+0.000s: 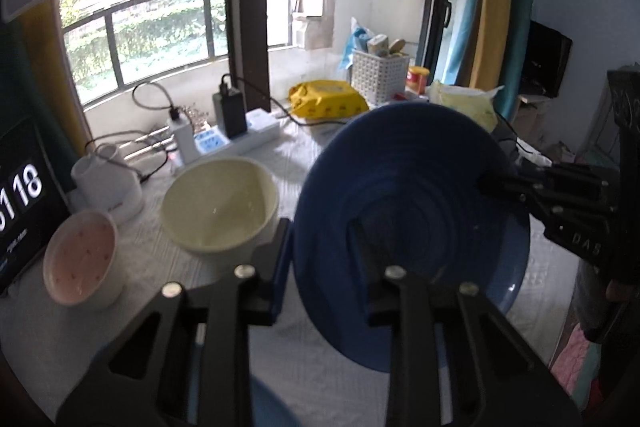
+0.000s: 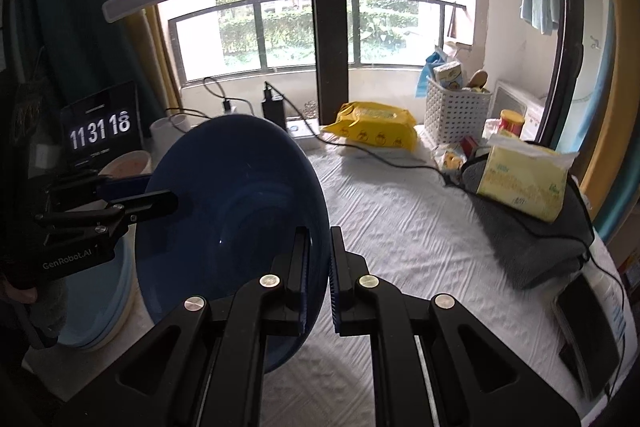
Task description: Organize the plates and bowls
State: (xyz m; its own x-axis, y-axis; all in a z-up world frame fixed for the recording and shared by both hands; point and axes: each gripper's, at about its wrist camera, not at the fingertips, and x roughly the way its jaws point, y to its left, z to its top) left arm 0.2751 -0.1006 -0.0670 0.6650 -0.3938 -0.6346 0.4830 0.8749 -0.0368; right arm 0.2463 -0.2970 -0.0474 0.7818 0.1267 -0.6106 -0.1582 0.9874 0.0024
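**Left wrist view**
- Blue plate (image 1: 412, 227): lifted off the table and tilted, its rim between the fingers of your left gripper (image 1: 320, 267). The jaws stand narrow around the rim; whether the pads are already pressing you cannot tell from here.
- Right gripper (image 1: 500, 187): comes in from the right edge and reaches over the plate's far rim.
- Cream bowl (image 1: 220, 205): upright on the white cloth (image 1: 320, 367), standing alone, left of the plate.
- Pink bowl (image 1: 82, 259): upright, alone, further left, near the clock screen (image 1: 20, 203).
- Judgement: neither bowl is nested yet; both remain to be sorted.

**Right wrist view**
- Your right gripper (image 2: 319, 279): jaws nearly together, clamped on the near rim of the blue plate (image 2: 232, 219), which stands close to edge-on, clear of the cloth.
- Left gripper (image 2: 160, 201): enters from the left, one finger across the plate's inner face.
- Light blue plates (image 2: 100, 307): a stack sits low at the left, behind and below the held plate.
- Basket (image 2: 456, 111), yellow packet (image 2: 376, 127), tissue pack (image 2: 524, 179): clutter, well apart from the dishes.
- Judgement: the plate stack is begun; this blue plate looks bound for it, carried by both hands. The task seems roughly midway, with this plate and the two bowls left.
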